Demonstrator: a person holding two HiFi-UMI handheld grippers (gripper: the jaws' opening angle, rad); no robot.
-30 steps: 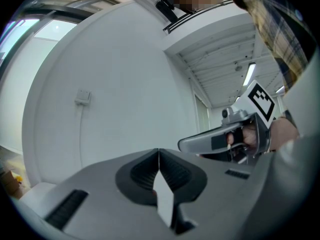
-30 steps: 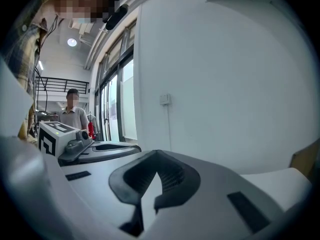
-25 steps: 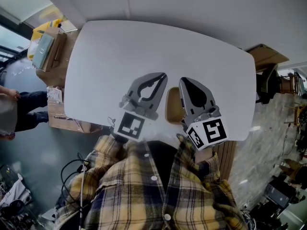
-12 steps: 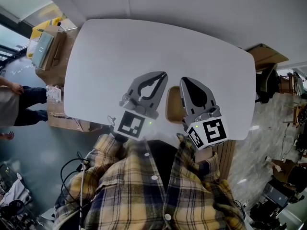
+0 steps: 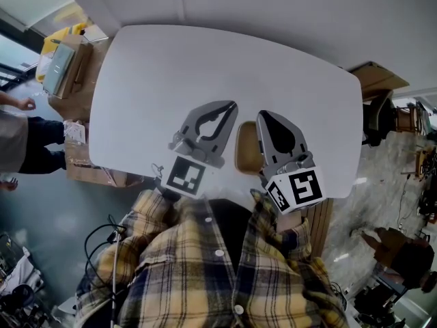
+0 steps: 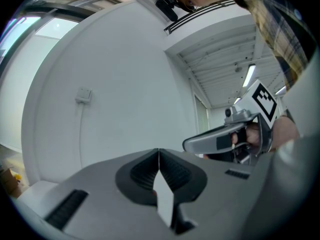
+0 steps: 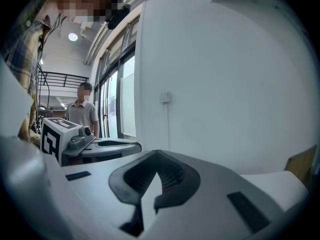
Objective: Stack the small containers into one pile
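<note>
Grey plastic left hand-held gripper [image 5: 231,108] and right hand-held gripper [image 5: 262,117]: both have jaws pressed together, nothing in them. Only candidate load is a tan rounded-rectangle container [image 5: 246,149] on the white rounded table [image 5: 171,67], at 3 o'clock of the left one, partly hidden by the right. Risk: going in with closed tips would shove it across the smooth top; a sideways swing of the right could knock it off the near edge.

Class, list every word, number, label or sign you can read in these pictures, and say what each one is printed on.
No readable words or numbers anywhere.
Left marker cube: black-and-white square pattern, not lettering.
Right marker cube: likewise a pattern only.
Packet on the cardboard box: any print is too small to read.
</note>
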